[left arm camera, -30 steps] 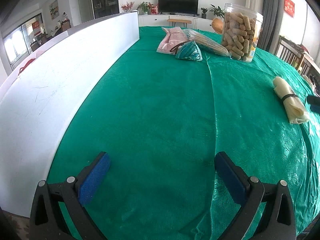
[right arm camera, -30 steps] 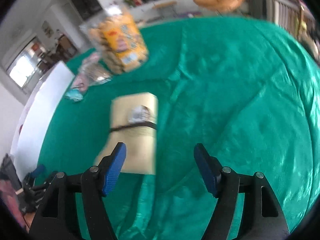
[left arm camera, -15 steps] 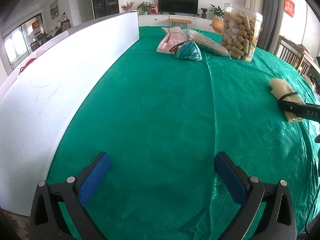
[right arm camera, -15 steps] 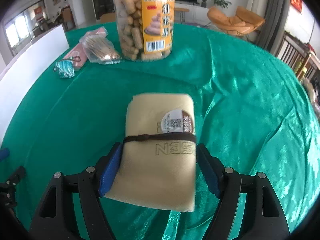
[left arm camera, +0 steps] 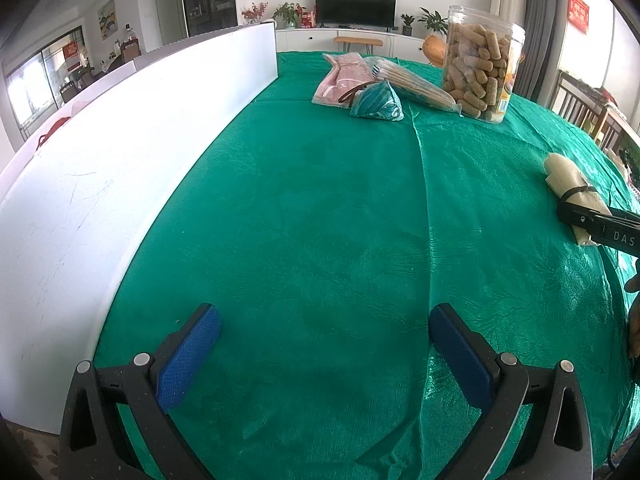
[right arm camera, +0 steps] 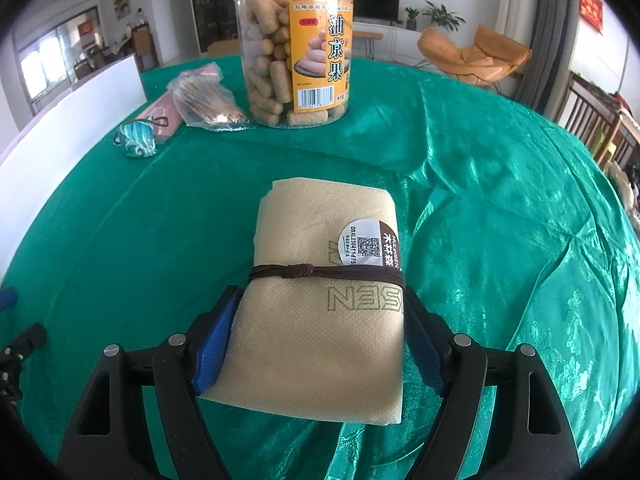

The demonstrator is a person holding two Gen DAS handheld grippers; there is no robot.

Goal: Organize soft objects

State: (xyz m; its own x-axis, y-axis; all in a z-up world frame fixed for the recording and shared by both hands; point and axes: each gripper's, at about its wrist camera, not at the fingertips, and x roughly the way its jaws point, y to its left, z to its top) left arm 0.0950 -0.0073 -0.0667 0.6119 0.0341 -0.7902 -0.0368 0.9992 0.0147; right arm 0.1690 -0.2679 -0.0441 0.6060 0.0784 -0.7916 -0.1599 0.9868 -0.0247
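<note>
A folded beige cloth bundle tied with a brown cord lies on the green tablecloth. My right gripper has its blue pads against both sides of the bundle, closed on it. The bundle also shows at the right edge of the left wrist view. My left gripper is open and empty above bare cloth near the table's front. A small teal cloth pouch and a pink flat packet lie at the far side.
A clear jar of fried snack sticks and a plastic bag of thin sticks stand at the far side. A white board stands along the table's left edge. Chairs are beyond the right edge.
My right gripper moved forward over the beige bundle and closed its pads onto its sides. The left gripper has not moved.
</note>
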